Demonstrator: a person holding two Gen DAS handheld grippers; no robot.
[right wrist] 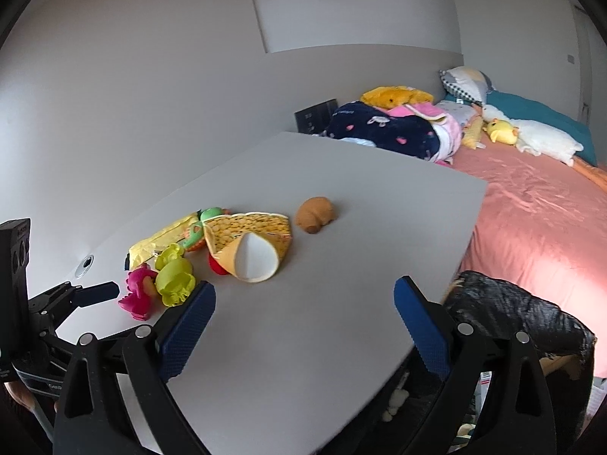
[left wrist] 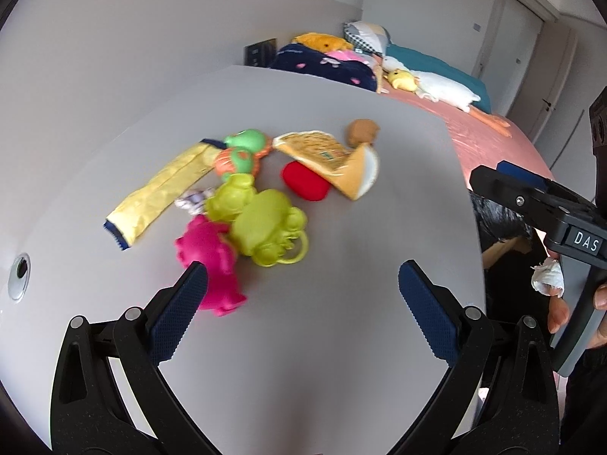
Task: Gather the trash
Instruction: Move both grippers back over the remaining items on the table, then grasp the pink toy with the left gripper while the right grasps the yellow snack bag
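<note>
Both jaws wide, nothing held: left gripper (left wrist: 299, 288) over the table (left wrist: 341, 341) near the toy pile, right gripper (right wrist: 305, 303) nearer the black bin bag (right wrist: 512, 311). Trash, I judge: yellow wrapper (left wrist: 159, 193), crumpled scrap (left wrist: 193, 201). Approach low, pinch the scrap only, avoid the pink toy (left wrist: 212, 265).

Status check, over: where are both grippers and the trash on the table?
Left gripper open, empty. Right gripper open, empty. Yellow wrapper on table, toys alongside. Black trash bag at table edge.
</note>
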